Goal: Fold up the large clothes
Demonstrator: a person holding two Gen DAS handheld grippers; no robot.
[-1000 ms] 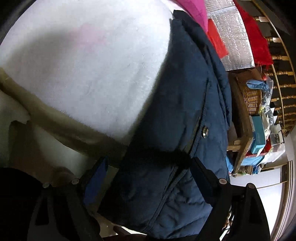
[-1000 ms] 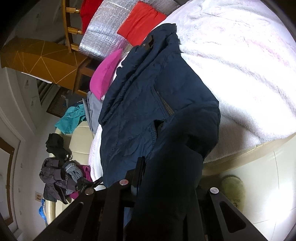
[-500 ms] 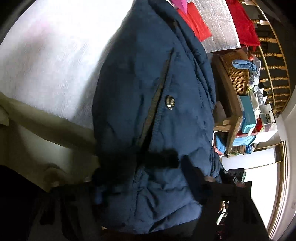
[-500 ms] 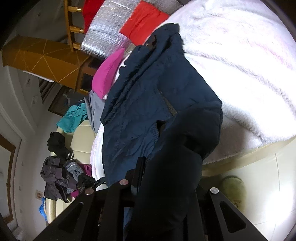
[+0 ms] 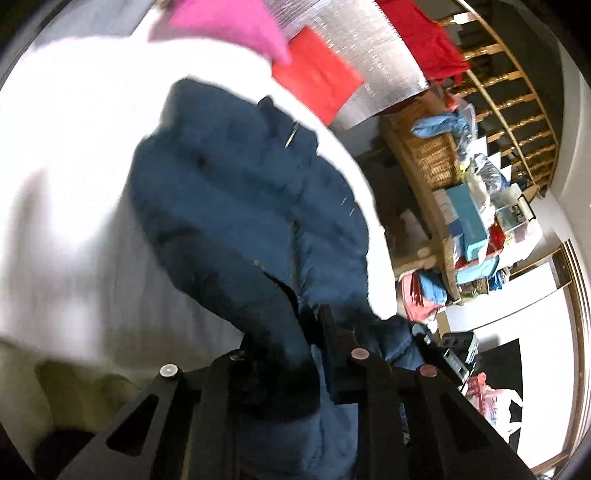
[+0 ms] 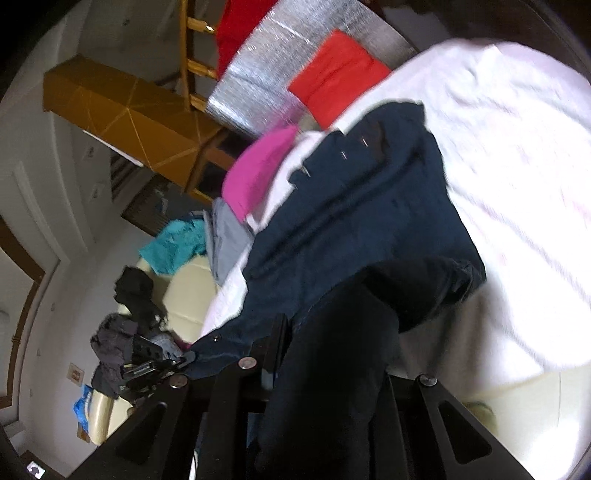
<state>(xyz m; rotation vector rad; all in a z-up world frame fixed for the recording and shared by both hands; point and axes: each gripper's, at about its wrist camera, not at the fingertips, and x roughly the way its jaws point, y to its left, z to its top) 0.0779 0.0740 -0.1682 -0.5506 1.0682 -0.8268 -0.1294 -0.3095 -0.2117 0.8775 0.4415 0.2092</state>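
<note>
Lengthwise, navy jacket (image 6: 354,206) runs from tools toward pillows, collar far end.

Pink cushion (image 5: 236,26), red cushions (image 6: 332,74), wicker basket (image 5: 432,158), teal cloth (image 6: 173,247) surround the bed.

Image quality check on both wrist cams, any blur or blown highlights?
Left wrist view: heavy motion blur, navy jacket smeared, white blanket blown out, shelf clutter at right sharper. Right wrist view: milder blur, blanket overexposed, jacket cloth near the right gripper almost black in shadow. Both show fisheye bending and dark corners.
</note>
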